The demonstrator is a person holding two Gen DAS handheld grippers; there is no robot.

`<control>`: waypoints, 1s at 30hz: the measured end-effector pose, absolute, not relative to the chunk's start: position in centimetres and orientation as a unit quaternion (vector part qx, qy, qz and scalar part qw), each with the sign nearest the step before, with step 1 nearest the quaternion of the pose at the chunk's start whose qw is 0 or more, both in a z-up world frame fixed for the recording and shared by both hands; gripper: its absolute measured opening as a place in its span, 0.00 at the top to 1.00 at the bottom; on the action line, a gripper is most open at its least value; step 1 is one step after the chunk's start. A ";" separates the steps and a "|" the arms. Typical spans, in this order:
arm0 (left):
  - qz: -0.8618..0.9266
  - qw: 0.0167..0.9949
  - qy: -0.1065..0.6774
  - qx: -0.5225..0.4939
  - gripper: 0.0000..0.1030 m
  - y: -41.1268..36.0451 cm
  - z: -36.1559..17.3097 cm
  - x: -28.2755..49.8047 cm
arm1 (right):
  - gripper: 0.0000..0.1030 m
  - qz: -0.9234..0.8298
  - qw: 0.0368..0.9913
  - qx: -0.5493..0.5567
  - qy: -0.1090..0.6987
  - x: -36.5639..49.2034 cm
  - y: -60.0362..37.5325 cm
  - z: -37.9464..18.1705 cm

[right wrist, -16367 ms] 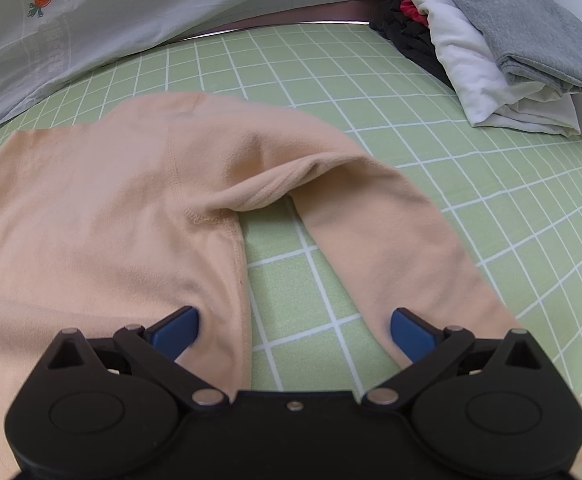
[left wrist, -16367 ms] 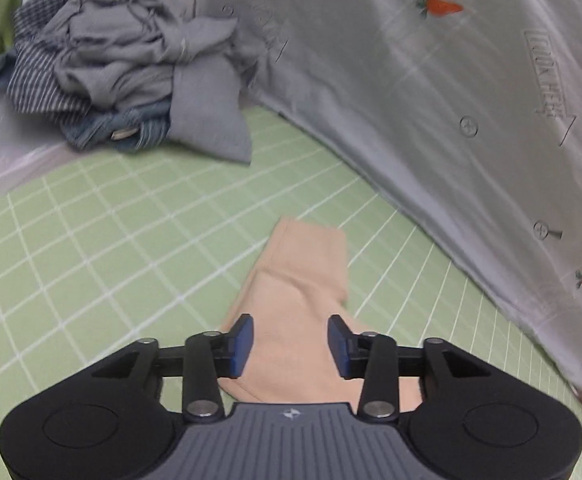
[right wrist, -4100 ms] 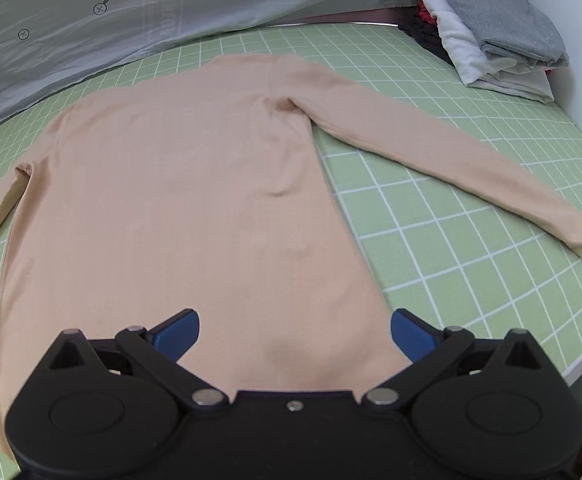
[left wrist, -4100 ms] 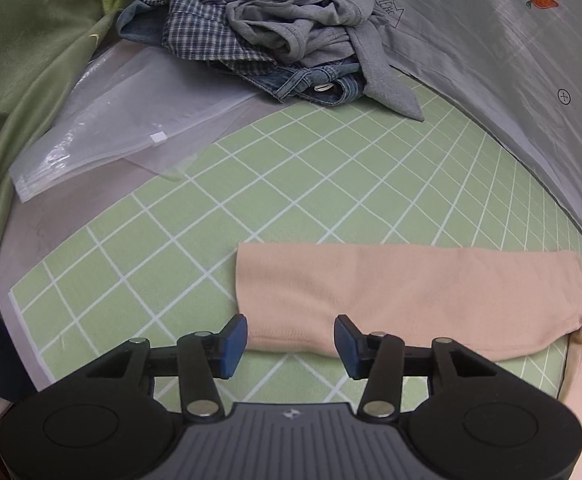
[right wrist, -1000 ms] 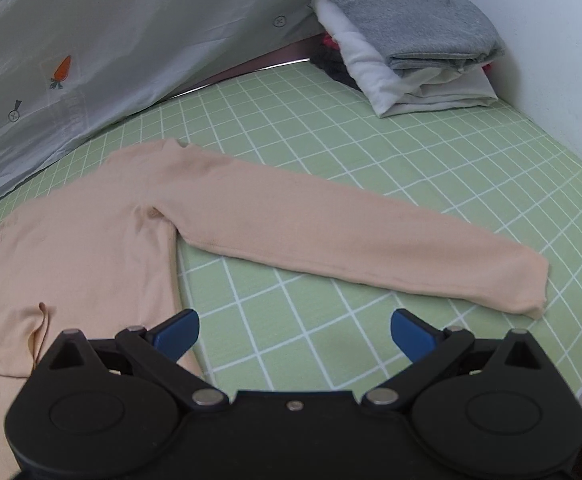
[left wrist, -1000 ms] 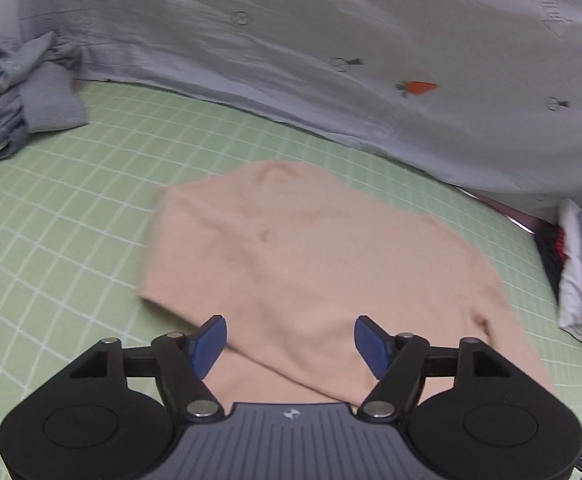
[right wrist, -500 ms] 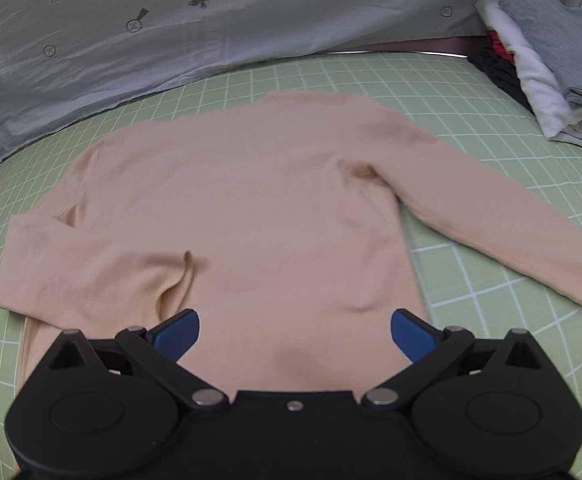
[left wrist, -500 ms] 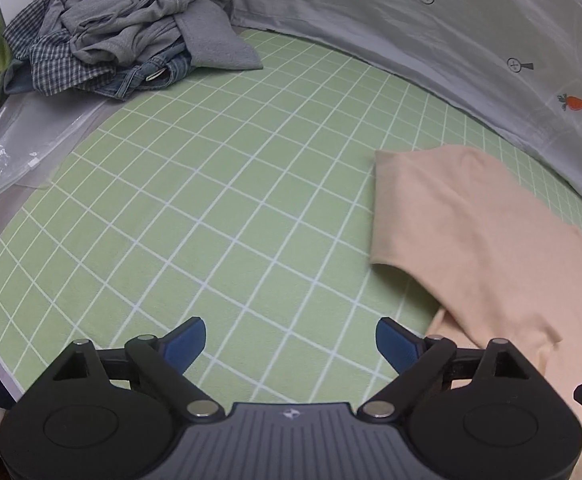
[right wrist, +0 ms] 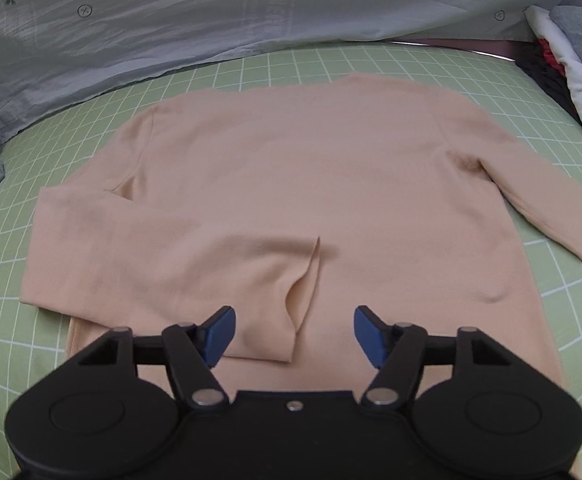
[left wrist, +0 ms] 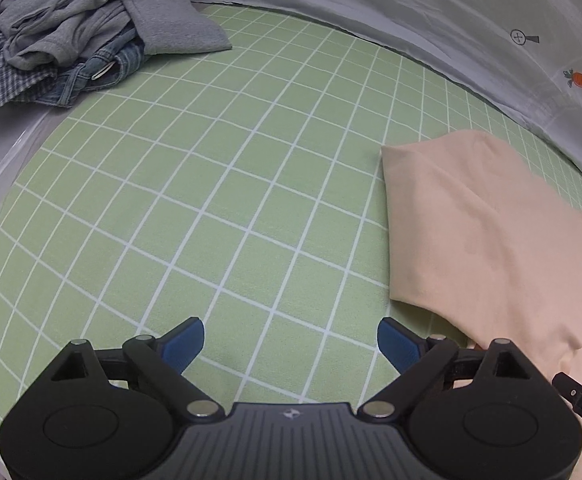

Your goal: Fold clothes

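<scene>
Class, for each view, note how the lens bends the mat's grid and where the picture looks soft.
Left wrist: mat grid lines bow outward, corners dark, focus fairly sharp. Right wrist: grid also curves, and the sweater's outstretched sleeve looks smeared; light is even, without glare.

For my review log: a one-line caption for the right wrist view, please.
Right gripper, jaws closing, hovers over a peach sweater on the green grid mat, one sleeve folded across its body.

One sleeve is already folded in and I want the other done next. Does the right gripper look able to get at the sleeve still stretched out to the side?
Probably yes. The outstretched sleeve lies flat on the green mat with nothing on it; the right gripper, jaws closing on nothing, hangs over the sweater's hem.
</scene>
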State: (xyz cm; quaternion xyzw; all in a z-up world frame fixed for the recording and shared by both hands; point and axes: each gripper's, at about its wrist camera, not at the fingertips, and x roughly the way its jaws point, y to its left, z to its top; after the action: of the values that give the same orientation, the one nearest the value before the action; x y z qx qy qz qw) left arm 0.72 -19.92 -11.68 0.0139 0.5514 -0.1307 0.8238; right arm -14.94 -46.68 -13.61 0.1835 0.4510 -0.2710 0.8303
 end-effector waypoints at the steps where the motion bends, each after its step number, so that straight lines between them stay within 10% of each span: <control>1: -0.135 0.823 0.551 0.016 0.09 -20.1 -11.7 0.6 | 0.57 -0.267 0.831 0.179 0.454 -14.7 -46.6 -13.7; 7: -0.140 0.821 0.553 0.023 0.09 -20.6 -11.7 0.1 | 0.97 -0.232 0.845 0.156 0.456 -14.4 -46.0 -13.9; 30: -0.059 0.860 0.505 0.043 0.09 -25.3 -7.4 -5.9 | 0.98 -0.386 0.861 0.167 0.285 -23.3 -69.1 -7.4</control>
State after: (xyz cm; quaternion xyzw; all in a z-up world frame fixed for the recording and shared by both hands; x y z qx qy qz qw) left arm -5.92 -25.25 -7.41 0.0430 0.5048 -0.0593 0.8602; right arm -23.29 -69.07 -7.36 0.1673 0.2851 -0.3861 0.8612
